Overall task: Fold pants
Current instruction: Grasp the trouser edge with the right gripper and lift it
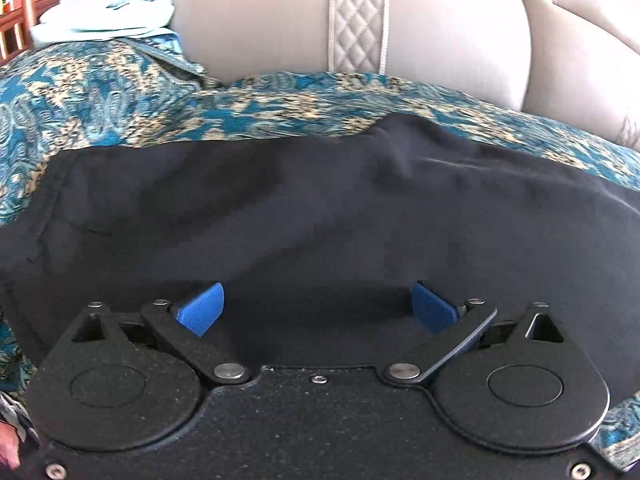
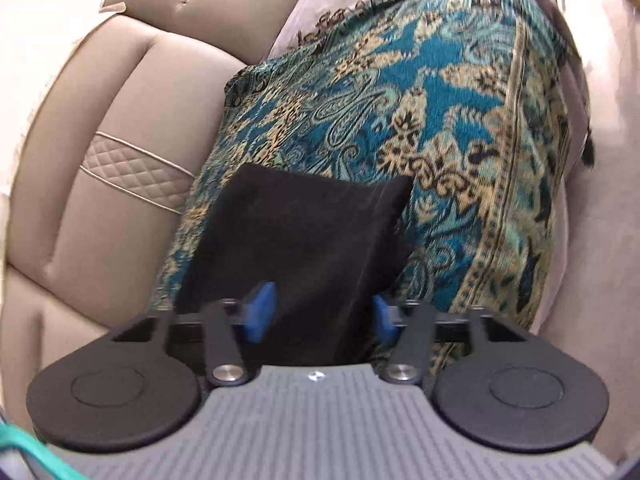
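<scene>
The dark pants [image 1: 304, 200] lie on the teal paisley throw [image 1: 100, 96] that covers the beige leather sofa [image 1: 440, 40]. In the left wrist view they spread broadside, their long axis crossing the left gripper [image 1: 318, 306], whose jaws stand wide apart just over the cloth. The right gripper [image 2: 320, 314], jaws also apart, straddles a narrower end of the pants [image 2: 304, 232] running lengthwise away from it. Judging by this, both sit equally close.

The pants [image 1: 320, 208] lay on the throw [image 1: 100, 96], which covered the sofa seat, with the backrest [image 1: 260, 20] behind them. The left gripper [image 1: 318, 308] sat over the pants. Cloth ran between the right gripper's [image 2: 318, 314] fingers, the backrest to its left.
</scene>
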`<state>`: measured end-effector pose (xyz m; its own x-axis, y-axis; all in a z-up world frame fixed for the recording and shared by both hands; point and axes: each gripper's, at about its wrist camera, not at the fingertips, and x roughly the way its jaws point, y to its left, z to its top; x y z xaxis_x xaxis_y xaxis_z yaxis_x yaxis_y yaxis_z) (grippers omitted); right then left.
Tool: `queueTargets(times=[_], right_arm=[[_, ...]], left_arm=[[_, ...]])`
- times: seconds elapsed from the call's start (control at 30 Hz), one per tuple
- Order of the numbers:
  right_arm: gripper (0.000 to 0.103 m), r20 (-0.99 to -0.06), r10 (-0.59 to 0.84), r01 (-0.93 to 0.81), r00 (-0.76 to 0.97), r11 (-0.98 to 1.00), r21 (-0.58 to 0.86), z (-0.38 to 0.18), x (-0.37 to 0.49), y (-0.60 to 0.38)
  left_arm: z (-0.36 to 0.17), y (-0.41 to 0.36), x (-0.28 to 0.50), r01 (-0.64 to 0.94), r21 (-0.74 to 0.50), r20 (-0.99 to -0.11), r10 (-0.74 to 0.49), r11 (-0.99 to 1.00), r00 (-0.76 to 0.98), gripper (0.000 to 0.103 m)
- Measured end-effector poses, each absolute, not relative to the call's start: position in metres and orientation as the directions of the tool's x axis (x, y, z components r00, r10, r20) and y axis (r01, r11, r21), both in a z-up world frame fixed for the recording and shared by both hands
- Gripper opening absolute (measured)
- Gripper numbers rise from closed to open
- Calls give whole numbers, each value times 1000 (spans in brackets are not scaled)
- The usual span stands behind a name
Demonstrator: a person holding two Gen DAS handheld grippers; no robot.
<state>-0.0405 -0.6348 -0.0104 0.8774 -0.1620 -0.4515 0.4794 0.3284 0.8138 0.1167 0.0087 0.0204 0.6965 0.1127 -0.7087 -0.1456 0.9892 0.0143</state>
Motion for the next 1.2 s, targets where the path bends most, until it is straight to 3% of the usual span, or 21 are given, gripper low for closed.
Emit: queueTargets(times=[0.07,0.13,0.23,0.3,0.4,0.5,0.7,0.77,1.0,1.1,1.17,1.2], right_arm=[[24,-475,-185,510,860,337,792,-12,-40,-636],[19,-482,-193,520,854,325,790,-15,-41,-639],[18,-466,-202,507,862,290,812,-20,-47,-641],[35,-464,-222,512,858,285,811,-21,-49,-641],[43,-451,-238,507,860,304,806,-20,-45,-638],[44,-438,-260,507,861,361,783,-17,-37,-637],[39,-438,-279,519,855,430,739,-13,-32,-636],[17,-449,-285,532,847,454,714,-11,-31,-634],[12,-456,-389,599,800,560,572,18,-13,-600],[11,-408,-387,559,827,652,512,43,9,-562],[11,-377,-346,500,859,722,478,59,30,-525],[11,-363,-314,461,877,765,451,67,43,-502]], left_arm=[[19,17,117,-165,13,-707,125,986,696,103],[19,27,118,-178,-1,-707,125,984,697,103],[19,34,118,-179,-8,-706,121,984,698,103],[18,35,118,-178,-9,-705,120,984,699,103],[18,33,118,-178,-5,-700,124,984,704,103],[19,34,119,-164,-1,-703,116,986,702,103],[20,54,120,-215,-29,-707,132,976,695,103],[20,54,118,-209,-17,-705,136,978,696,103],[25,53,117,-215,-11,-716,142,976,683,102],[30,52,112,-193,-12,-711,128,981,692,86],[36,53,106,-186,-16,-702,122,982,702,61],[39,53,102,-184,-23,-698,116,983,707,55]])
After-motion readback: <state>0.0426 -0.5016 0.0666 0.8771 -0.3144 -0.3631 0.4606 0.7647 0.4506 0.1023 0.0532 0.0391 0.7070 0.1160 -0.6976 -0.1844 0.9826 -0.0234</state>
